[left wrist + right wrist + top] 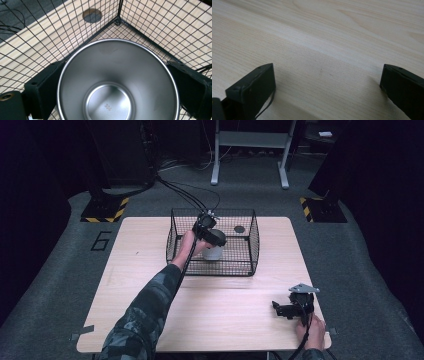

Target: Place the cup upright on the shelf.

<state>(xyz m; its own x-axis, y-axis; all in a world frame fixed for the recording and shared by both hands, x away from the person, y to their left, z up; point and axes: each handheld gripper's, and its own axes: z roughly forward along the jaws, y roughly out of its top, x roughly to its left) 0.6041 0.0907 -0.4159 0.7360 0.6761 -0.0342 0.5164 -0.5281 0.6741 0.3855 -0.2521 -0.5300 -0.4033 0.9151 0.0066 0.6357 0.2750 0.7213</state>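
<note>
While my left gripper reaches into the wire basket at the far middle of the counter, its jaws pinch a steel cup by the outside of its wall, one jaw on each side of the rim. From the left gripper view I look straight down into the cup: its mouth opens up toward my camera, its base with a small stamped mark lies farthest away, so its long axis runs along my jaws. Behind it the basket's corner shows, and beyond the mesh a dark round spot on the counter. Over at the near right corner, my right gripper rests low on bare wood, jaws spread wide apart.
</note>
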